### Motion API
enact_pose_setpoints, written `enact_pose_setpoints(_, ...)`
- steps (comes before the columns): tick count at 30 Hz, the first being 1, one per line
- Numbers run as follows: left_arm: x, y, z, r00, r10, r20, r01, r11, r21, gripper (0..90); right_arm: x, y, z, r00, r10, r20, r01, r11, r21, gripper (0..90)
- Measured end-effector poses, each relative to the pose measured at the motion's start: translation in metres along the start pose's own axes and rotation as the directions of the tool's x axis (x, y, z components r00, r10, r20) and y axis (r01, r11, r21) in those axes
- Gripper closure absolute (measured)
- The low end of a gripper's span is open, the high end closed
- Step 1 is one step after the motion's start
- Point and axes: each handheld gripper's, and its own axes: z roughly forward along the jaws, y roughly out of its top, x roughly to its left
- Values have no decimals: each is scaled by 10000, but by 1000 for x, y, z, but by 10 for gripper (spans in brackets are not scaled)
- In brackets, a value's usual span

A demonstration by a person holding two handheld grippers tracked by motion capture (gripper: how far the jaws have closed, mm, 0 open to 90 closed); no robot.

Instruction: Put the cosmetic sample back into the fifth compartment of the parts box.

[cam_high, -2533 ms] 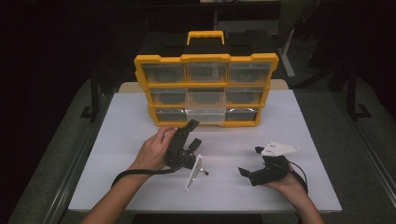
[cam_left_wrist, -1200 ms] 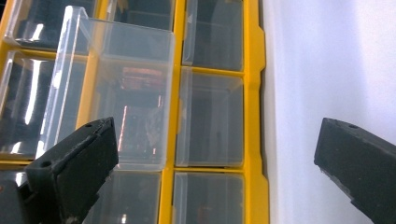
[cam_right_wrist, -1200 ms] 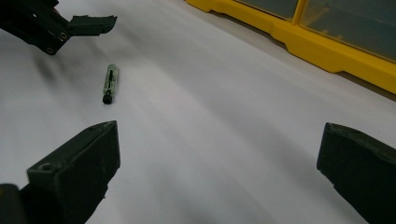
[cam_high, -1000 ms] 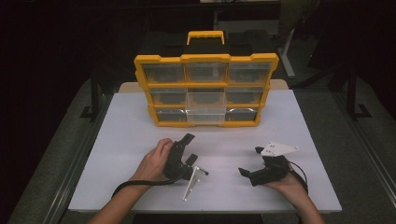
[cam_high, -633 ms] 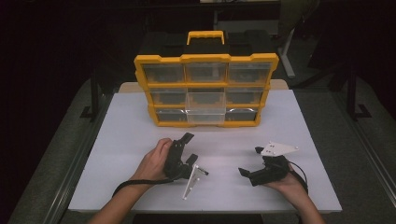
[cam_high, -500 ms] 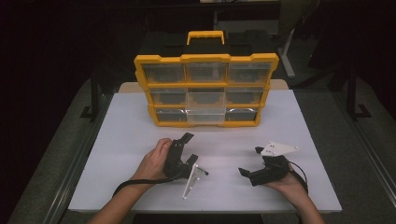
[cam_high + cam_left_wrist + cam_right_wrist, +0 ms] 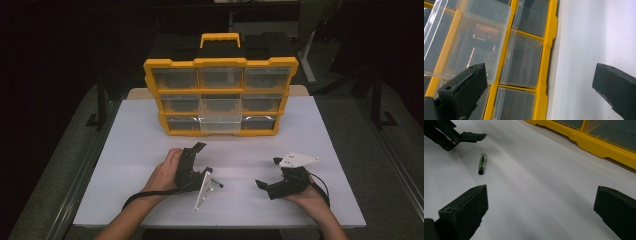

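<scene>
Both grippers rest on the white table (image 7: 140, 130) with jaws wide apart, gripping nothing. Left gripper (image 7: 192, 162) points at the yellow organizer (image 7: 220, 95), whose middle bottom drawer (image 7: 466, 40) stands pulled out. Right gripper (image 7: 267, 175) faces a small clear tube (image 7: 482, 163), perhaps a fuse, lying just beside the left gripper's jaw.

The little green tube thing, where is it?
In the right gripper view, the green tube lies flat on the white table, left of centre, just below the left gripper tip.
</scene>
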Motion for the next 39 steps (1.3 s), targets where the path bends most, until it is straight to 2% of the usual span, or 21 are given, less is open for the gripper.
enact_pose_setpoints(5,2,-1,1,9983,-552,175,552,9985,19,0,0,0,-1,10000,-38,-7,38,10000,0,0)
enact_pose_setpoints(9,3,-2,2,9939,-1061,315,1061,9944,-8,0,0,0,-1,10000,-15,-16,15,10000,9,0)
enact_pose_setpoints(13,4,-4,2,9858,-1604,487,1606,9870,3,0,0,0,0,10000,5,-26,-5,10000,-4,0)
enact_pose_setpoints(17,5,-5,2,9810,-1860,545,1858,9826,78,0,0,0,-1,10000,-41,-36,41,10000,6,0)
enact_pose_setpoints(23,6,-7,3,9678,-2408,736,2408,9705,91,0,-1,0,0,10000,-51,-17,51,10000,-19,0)
enact_pose_setpoints(25,7,-7,2,9654,-2491,773,2486,9685,159,0,0,0,-1,10000,-59,-12,59,10000,-25,0)
enact_pose_setpoints(27,8,-8,2,9590,-2721,797,2719,9622,144,0,-1,0,-1,10000,-53,-6,53,10000,-32,0)
enact_pose_setpoints(31,11,-9,2,9422,-3214,947,3217,9468,126,0,-1,0,-1,10000,-57,1,57,10000,-47,0)
enact_pose_setpoints(36,13,-10,2,9188,-3783,1123,3799,9250,74,0,-1,0,-1,10000,-58,-12,58,10000,-26,0)
enact_pose_setpoints(38,14,-10,2,9072,-4034,1193,4053,9141,90,0,-1,0,-1,10000,-51,-9,51,10000,-42,0)
enact_pose_setpoints(39,14,-11,2,9041,-4091,1233,4111,9115,97,0,-1,0,-1,10000,-47,-8,47,10000,-37,0)
